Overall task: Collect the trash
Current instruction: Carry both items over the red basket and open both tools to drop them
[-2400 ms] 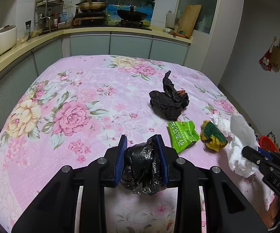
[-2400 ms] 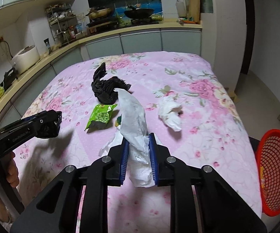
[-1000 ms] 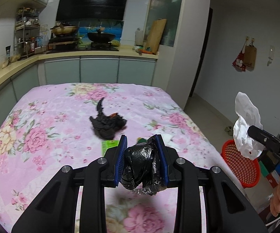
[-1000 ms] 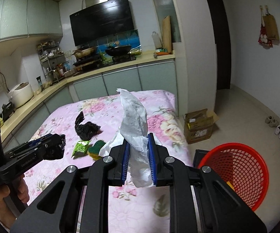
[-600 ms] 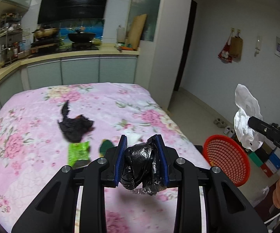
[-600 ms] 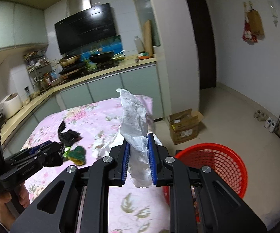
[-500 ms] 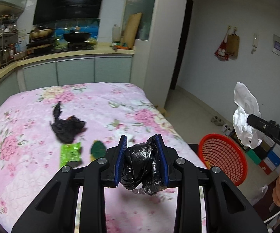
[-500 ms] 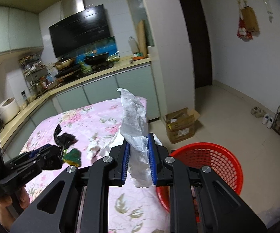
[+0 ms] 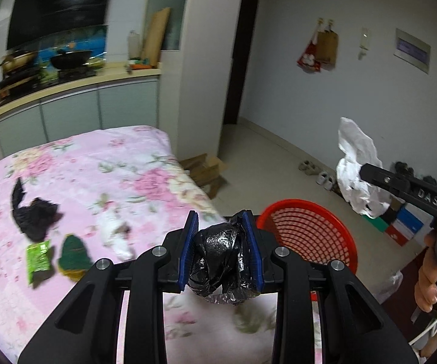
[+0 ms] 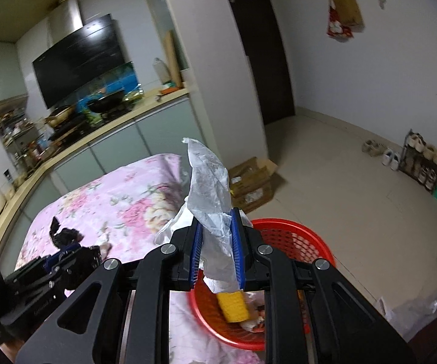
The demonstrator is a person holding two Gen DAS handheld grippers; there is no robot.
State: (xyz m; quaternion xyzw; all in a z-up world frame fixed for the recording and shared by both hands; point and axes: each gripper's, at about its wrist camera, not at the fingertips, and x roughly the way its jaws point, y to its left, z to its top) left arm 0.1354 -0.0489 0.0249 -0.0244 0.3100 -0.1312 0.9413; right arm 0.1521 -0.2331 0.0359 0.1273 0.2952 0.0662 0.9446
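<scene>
My left gripper (image 9: 221, 251) is shut on a crumpled black plastic bag (image 9: 223, 262), held over the table's near right corner. My right gripper (image 10: 217, 250) is shut on a crumpled white paper (image 10: 211, 194) that sticks up between its blue pads, just above the red mesh basket (image 10: 294, 236). That basket (image 9: 309, 233) stands on the floor beside the table, with a yellow sponge (image 10: 232, 306) and other scraps inside. In the left wrist view the right gripper (image 9: 367, 171) hangs to the right of the basket with the white paper (image 9: 355, 163).
On the pink floral tablecloth (image 9: 97, 182) lie another black bag (image 9: 33, 215), a green wrapper (image 9: 38, 261), a green-yellow sponge (image 9: 73, 256) and a white tissue (image 9: 115, 233). Cardboard boxes (image 10: 251, 182) sit by the pillar. Shoes (image 10: 391, 154) line the wall.
Both grippers have swung right, away from the table and toward the red basket, which is now closer under them. Each keeps its hold on its piece of trash.
</scene>
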